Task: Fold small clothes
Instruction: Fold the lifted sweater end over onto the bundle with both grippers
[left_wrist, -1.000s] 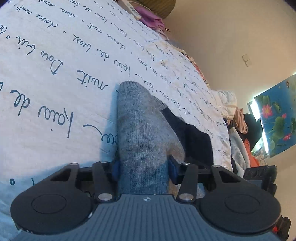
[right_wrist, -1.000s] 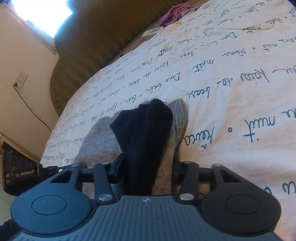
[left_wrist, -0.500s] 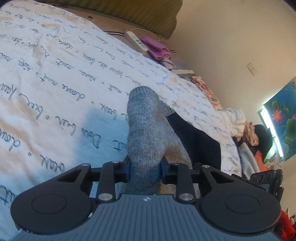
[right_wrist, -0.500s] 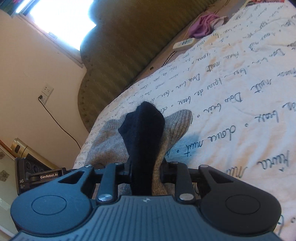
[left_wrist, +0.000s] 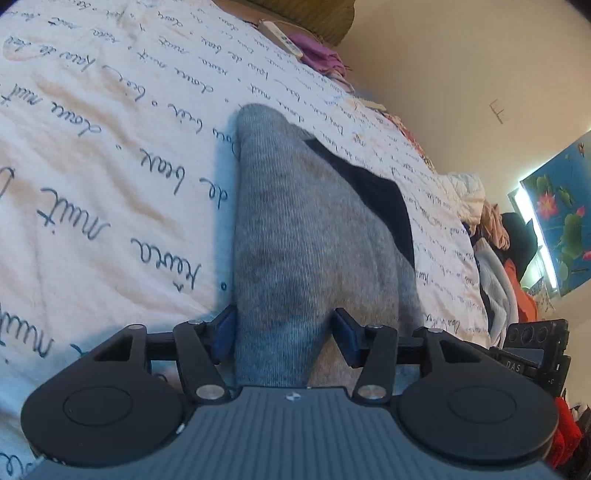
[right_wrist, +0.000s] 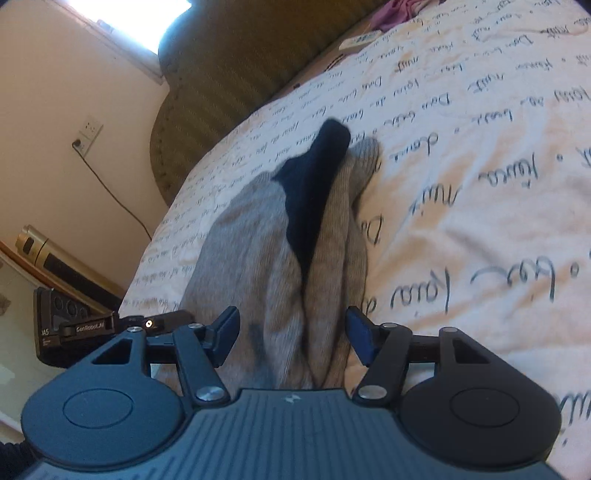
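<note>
A grey sock (left_wrist: 295, 221) with a black heel patch (left_wrist: 376, 195) lies folded on the white bedspread (left_wrist: 92, 166) printed with dark handwriting. My left gripper (left_wrist: 282, 325) straddles one end of it. Its jaws are opening, with the sock lying loose between the blue pads. In the right wrist view the same grey sock (right_wrist: 251, 236) shows its black part (right_wrist: 314, 184) pointing away from me. My right gripper (right_wrist: 291, 325) straddles the other end, and its jaws are opening too, with small gaps beside the cloth.
An olive headboard (right_wrist: 229, 66) stands behind the bed. A white remote (left_wrist: 280, 37) and a purple cloth (left_wrist: 317, 55) lie near it. A heap of clothes (left_wrist: 495, 266) sits past the bed's far edge. A wall socket with a cable (right_wrist: 86, 134) is on the left.
Both grippers pinched the sock half a second ago; now their jaws stand wider and the cloth spreads between them. Both hands shifted across the bed with the sock.
</note>
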